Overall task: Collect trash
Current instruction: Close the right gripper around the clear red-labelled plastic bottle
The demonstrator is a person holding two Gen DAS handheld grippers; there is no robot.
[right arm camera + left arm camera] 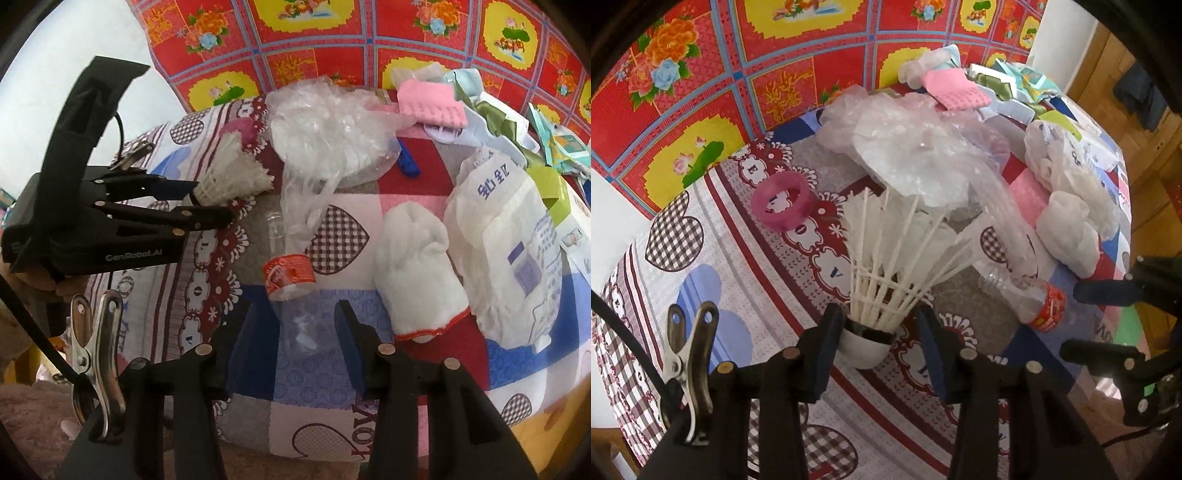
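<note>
A white feather shuttlecock (886, 273) lies on the patterned tablecloth (701, 295) with its cork between the fingers of my left gripper (881, 328). The left pad touches the cork and a small gap shows on the other side, so the jaws stand open. In the right wrist view the left gripper (212, 201) flanks the same shuttlecock (229, 177). A crushed clear plastic bottle (291, 314) with a red label lies between the fingers of my right gripper (293, 332), which is open with gaps on both sides. The left wrist view shows that bottle (1023, 291) and the right gripper (1082, 325).
A pink ring (783, 201) lies left of the shuttlecock. Crumpled clear plastic bags (332, 125) sit behind the bottle. A white glove (417, 266), a printed white bag (509, 251), a pink cloth (432, 101) and paper cartons (546, 147) crowd the right. A red floral sheet (701, 74) backs the table.
</note>
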